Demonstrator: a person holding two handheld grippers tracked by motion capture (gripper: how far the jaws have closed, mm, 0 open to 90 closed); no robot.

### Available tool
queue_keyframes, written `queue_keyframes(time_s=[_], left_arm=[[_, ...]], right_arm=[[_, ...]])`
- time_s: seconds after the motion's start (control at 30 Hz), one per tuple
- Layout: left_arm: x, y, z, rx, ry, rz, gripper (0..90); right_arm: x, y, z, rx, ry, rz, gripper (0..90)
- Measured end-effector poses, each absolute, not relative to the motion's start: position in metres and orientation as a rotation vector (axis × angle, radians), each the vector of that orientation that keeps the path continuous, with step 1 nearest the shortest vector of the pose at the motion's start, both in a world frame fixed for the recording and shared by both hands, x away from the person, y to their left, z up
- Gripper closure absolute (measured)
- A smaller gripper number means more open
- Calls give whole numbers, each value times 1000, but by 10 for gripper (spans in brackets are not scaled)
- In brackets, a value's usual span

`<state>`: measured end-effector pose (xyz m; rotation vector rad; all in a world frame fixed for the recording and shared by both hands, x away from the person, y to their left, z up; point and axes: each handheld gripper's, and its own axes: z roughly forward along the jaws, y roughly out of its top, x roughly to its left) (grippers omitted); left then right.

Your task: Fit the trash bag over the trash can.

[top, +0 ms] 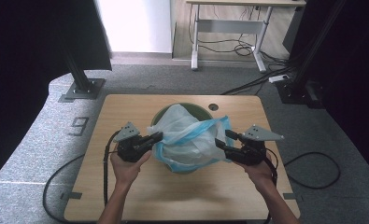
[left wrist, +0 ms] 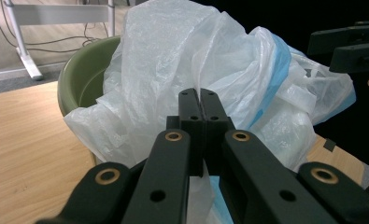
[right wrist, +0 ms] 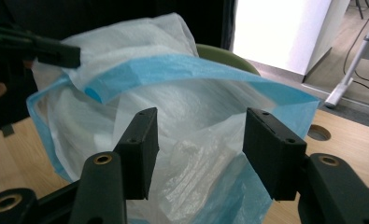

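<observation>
The plastic bag [top: 188,137] lines the green bin [top: 182,108] near the worktop's [top: 126,186] far edge, between both tongs. The left gripper [top: 155,137] is clenched on the bag's rim. The right gripper [top: 224,141] stands released, film between its jaws.

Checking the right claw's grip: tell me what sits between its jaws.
In the right gripper view, loose plastic bag film lies between the right claw's open jaws, unpinched.

A lab or office test room: a wooden table [top: 126,196] on grey carpet [top: 28,154], black frame posts [top: 77,70], loose cables [top: 247,46], and a desk [top: 247,3] behind
</observation>
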<state>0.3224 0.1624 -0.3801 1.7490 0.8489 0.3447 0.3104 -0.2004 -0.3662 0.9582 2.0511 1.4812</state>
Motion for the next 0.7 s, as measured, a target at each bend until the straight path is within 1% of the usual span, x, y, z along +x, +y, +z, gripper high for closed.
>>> queue_keyframes(time_s=[0.07, 0.17, 0.3, 0.37, 0.4, 0.47, 0.7], left_arm=[[322, 162, -380, 1749, 850, 344, 899], [323, 164, -380, 1747, 851, 344, 900], [325, 165, -379, 1741, 857, 337, 899], [326, 167, -379, 1737, 860, 336, 899], [327, 167, -378, 1733, 863, 334, 899], [330, 170, -377, 1725, 866, 324, 900], [348, 178, -368, 1736, 899, 333, 899]], right_arm=[[311, -199, -370, 968, 2066, 1444, 455], [314, -198, -382, 996, 2084, 1403, 540], [318, -198, -395, 999, 2108, 1389, 757], [319, -196, -399, 983, 2117, 1383, 836], [320, -196, -400, 977, 2117, 1378, 859], [321, -196, -401, 969, 2110, 1363, 877], [325, -197, -408, 976, 2101, 1317, 880]])
